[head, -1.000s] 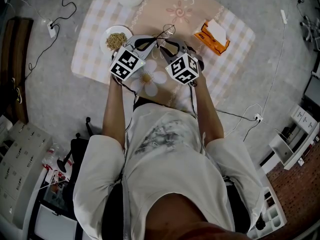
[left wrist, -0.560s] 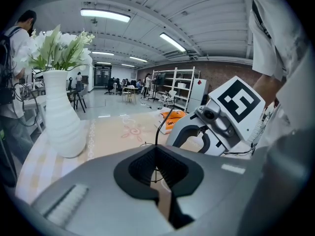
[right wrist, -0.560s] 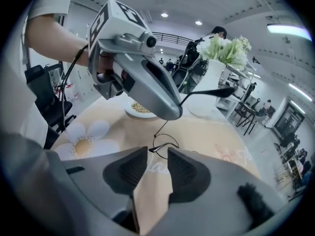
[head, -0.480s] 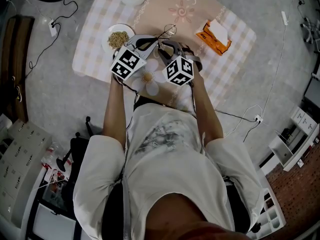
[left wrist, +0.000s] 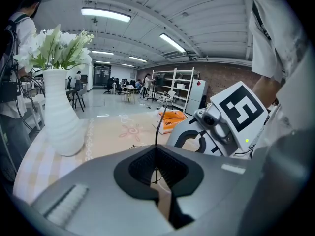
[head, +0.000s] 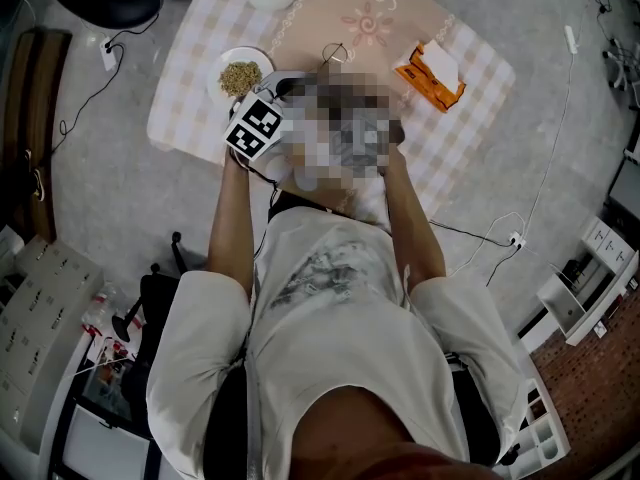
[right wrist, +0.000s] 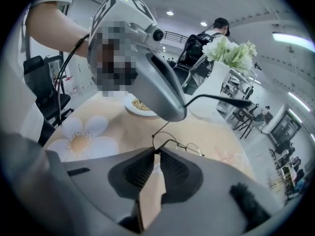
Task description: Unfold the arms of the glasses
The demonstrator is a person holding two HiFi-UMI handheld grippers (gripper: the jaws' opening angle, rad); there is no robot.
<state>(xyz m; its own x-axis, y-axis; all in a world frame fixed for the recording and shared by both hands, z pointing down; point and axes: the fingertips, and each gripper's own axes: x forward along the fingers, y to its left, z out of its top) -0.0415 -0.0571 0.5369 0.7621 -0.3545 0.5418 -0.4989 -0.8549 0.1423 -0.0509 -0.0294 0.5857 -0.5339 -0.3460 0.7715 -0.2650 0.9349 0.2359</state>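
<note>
The thin wire glasses [right wrist: 183, 144] hang between both grippers over the beige tablecloth [head: 330, 8]; one round lens [head: 335, 52] shows in the head view. My left gripper [left wrist: 156, 167] is shut on one temple arm [left wrist: 158, 128], which sticks out past its tip [right wrist: 221, 101]. My right gripper [right wrist: 156, 153] has its jaws closing, and the pad tips pinch the frame wire next to the lenses. A mosaic patch hides the right gripper in the head view; the left gripper's marker cube [head: 253, 128] shows beside it.
A white vase of flowers [left wrist: 59, 117] stands at the table's far side. A plate of grains [head: 240, 76] lies left of the grippers and an orange tissue pack [head: 432, 71] to the right. Cables trail across the floor, and people stand in the background.
The right gripper shifted slightly toward the left one and rolled a little; a patch now covers it. The left gripper has kept its place, and the lens sits slightly higher in the view.
</note>
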